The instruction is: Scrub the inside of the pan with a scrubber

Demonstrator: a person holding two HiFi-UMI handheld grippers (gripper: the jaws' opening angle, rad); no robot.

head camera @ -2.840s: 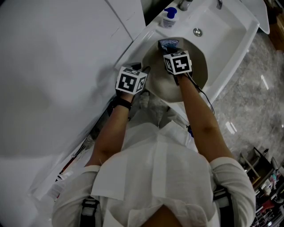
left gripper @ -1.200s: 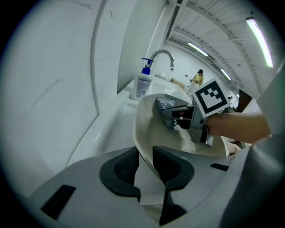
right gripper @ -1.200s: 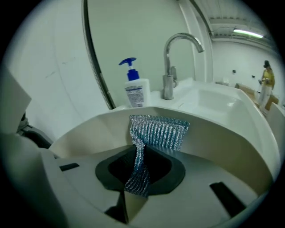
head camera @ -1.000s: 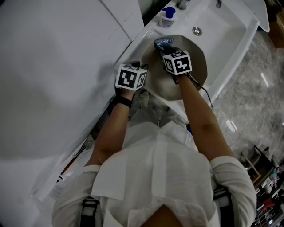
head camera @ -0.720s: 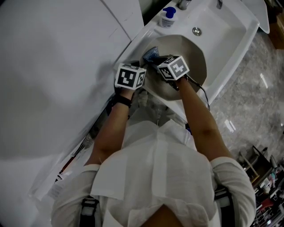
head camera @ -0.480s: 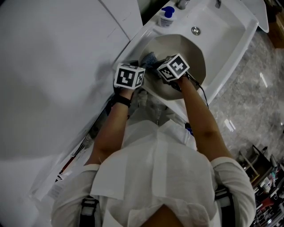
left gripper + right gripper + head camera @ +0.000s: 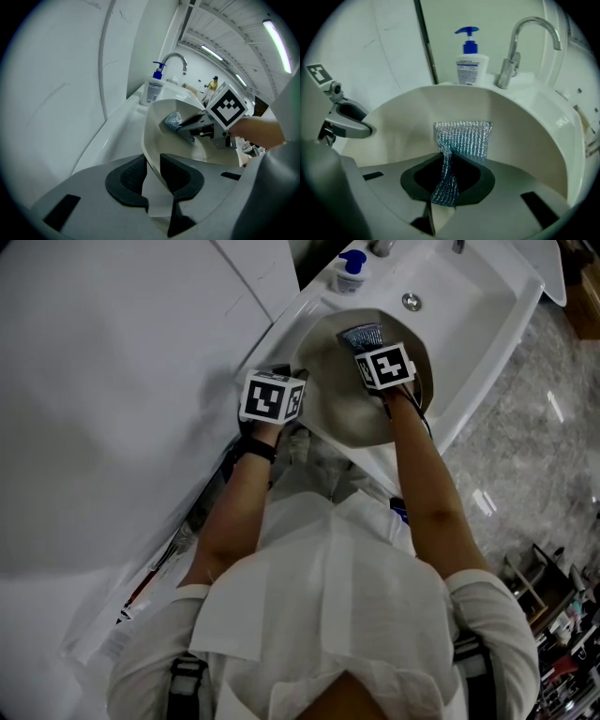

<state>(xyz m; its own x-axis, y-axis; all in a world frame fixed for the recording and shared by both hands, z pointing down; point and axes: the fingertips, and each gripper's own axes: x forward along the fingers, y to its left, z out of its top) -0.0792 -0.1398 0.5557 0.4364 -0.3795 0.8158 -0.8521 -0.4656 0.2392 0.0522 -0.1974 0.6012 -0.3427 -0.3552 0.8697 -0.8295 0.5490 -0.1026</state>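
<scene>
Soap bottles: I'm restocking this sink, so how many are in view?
1. The soap bottle stands on the ledge of the sink, beside the tap and behind the pan. Others may be hidden outside the views.

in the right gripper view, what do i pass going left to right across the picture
left gripper clamped on the pan rim → soap bottle → faucet. The scrubber sits directly below the bottle, so it is left out.

Inside of pan (image 7: 345, 411) cream; scrubber (image 7: 464, 138) silvery-blue w/ fine ribbed mesh. Soap bottle (image 7: 471, 66) white w/ blue pump, tap (image 7: 506, 68) chrome, sink (image 7: 469, 306) white.
</scene>
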